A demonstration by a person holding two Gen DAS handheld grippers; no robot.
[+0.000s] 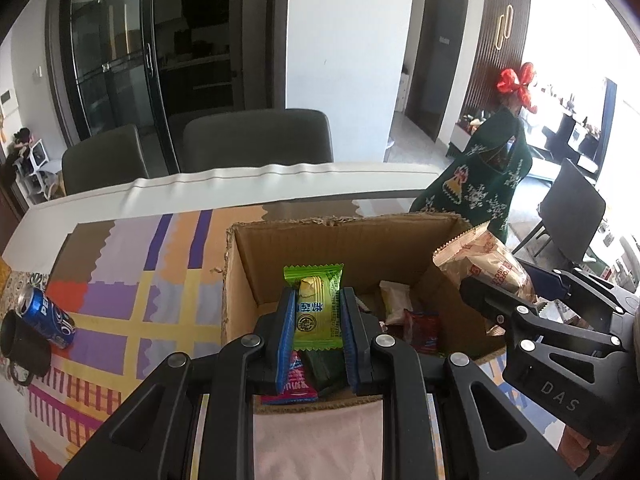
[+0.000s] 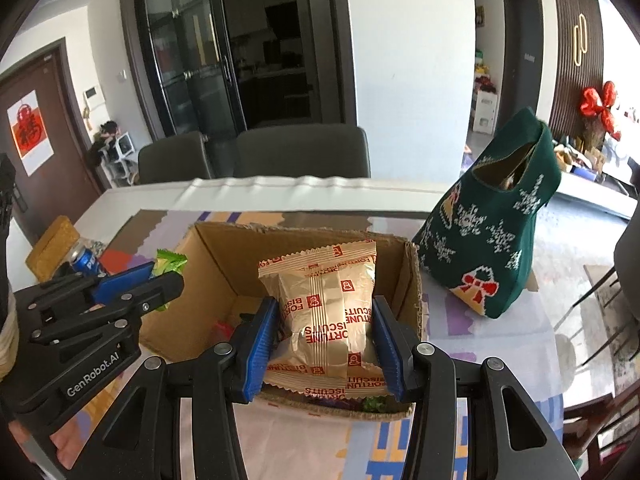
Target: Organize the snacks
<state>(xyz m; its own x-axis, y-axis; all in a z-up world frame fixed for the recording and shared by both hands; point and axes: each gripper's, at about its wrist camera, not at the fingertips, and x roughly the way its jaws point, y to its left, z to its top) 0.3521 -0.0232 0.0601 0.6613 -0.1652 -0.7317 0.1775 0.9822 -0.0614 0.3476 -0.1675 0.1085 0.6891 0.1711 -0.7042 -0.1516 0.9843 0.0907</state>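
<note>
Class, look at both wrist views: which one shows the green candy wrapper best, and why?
The left wrist view: the green candy wrapper faces the camera, printed front fully visible, clamped in the left hand-held gripper above the cardboard box. The right wrist view shows only a crinkled end sticking out past that gripper's fingers.

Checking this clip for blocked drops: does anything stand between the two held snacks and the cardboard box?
Nothing visible. The green packet in the left gripper and the gold biscuit bag in the right gripper both hang over the open cardboard box; only loose snacks lie inside.
</note>
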